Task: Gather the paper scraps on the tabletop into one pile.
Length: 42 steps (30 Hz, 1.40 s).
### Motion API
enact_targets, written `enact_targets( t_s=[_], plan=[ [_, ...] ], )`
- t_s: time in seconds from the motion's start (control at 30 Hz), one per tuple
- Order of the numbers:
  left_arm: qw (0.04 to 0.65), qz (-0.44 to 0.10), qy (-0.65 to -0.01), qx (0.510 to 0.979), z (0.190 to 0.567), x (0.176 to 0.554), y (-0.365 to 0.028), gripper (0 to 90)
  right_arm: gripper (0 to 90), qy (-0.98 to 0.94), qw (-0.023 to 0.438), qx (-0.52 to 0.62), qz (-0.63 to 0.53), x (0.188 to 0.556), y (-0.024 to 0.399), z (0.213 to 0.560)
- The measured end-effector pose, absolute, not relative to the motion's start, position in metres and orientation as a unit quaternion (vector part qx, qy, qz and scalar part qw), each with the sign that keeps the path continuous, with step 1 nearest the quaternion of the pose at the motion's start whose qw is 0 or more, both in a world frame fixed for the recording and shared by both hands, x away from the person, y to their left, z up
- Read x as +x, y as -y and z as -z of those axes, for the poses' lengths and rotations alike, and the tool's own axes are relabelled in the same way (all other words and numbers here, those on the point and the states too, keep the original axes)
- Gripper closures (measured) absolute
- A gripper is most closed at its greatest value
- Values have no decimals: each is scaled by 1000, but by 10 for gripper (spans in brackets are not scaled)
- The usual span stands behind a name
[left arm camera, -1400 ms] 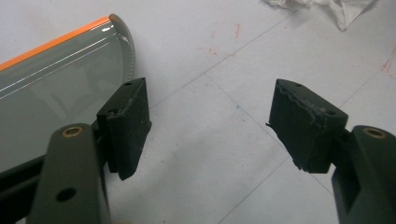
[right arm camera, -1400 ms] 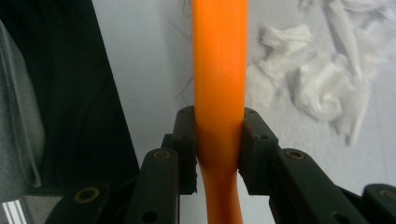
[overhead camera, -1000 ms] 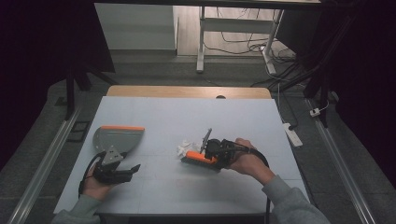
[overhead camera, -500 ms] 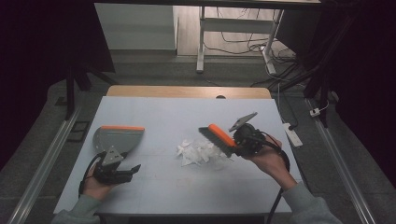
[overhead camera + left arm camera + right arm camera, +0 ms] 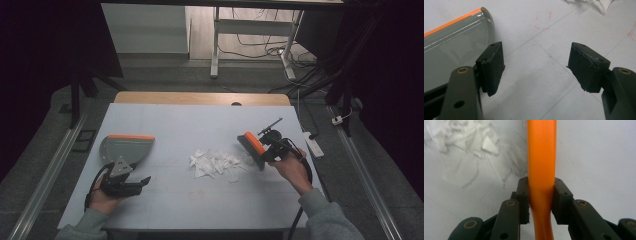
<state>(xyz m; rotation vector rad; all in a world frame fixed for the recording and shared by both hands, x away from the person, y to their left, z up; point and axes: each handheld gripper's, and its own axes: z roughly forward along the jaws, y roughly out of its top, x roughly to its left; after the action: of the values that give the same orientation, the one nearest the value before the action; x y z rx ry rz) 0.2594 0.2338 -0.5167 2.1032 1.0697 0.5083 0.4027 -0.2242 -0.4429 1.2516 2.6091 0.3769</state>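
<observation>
Far left, the glossy grey plastic dustpan with an orange lip (image 5: 126,148) lies flat on the pale matte table (image 5: 175,125), beside the left gripper (image 5: 141,181), jaws spread on nothing; mid-table, torn white paper scraps (image 5: 215,163); right gripper (image 5: 261,156) pinches the smooth orange-backed hand brush (image 5: 251,145), bristles touching the scraps

Dustpan (image 5: 126,148) left, paper scraps (image 5: 216,163) centre, brush (image 5: 251,146) right
</observation>
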Motion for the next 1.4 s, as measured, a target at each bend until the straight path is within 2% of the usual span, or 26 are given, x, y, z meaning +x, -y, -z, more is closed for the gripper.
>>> enact_targets(
  t_s=[0.27,0.37,0.47,0.67,0.9,1.4],
  plan=[
    [356,-197,-414,814,517,259,-234,300,705,-910,86,389,-116,400,170,446],
    [356,-197,-413,815,517,259,-234,300,705,-911,48,380,-153,395,155,444],
    [358,-196,-414,814,516,259,-235,300,705,-914,52,363,-171,390,145,438],
    [356,-196,-412,815,517,259,-234,301,704,-908,78,349,-219,383,150,416],
    [355,-196,-412,816,517,259,-233,301,704,-906,85,330,-250,369,158,398],
    [356,-198,-413,815,516,259,-233,301,705,-900,100,338,-258,369,187,414]
  ],
)
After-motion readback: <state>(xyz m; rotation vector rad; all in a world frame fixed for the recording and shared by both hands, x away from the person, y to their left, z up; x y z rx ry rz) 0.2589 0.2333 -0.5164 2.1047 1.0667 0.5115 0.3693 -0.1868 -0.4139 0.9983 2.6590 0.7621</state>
